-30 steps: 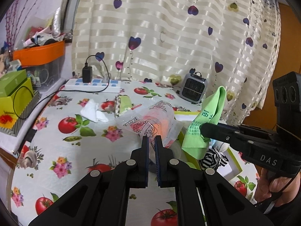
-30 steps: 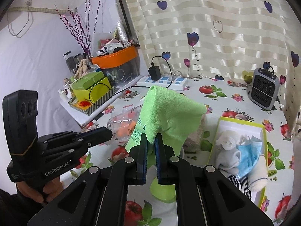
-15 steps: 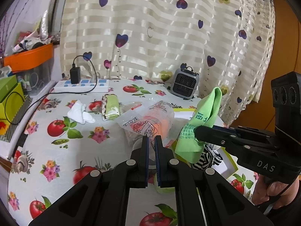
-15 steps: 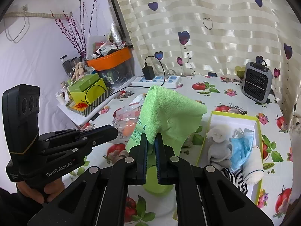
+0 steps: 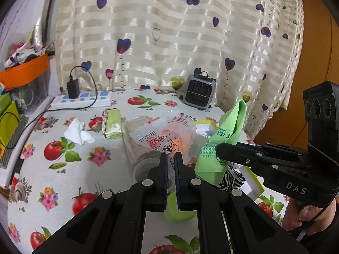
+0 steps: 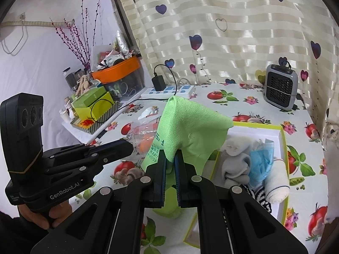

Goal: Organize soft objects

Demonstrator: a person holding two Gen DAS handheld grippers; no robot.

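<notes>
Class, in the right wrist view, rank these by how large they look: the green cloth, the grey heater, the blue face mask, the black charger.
1. green cloth, though it is nearest the camera, which inflates it
2. grey heater
3. blue face mask, close to the heater, so unsure
4. black charger

green cloth [image 6: 191,131] hangs draped above the table; clear crinkled bag [image 5: 167,134] with orange contents beside it.

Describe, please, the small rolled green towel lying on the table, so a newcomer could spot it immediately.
Start at the white power strip by the curtain and come toward the camera across the fruit-print tablecloth. The rolled green towel lies there, right of a crumpled white cloth. Its dark patterned edge sets it apart.
</notes>
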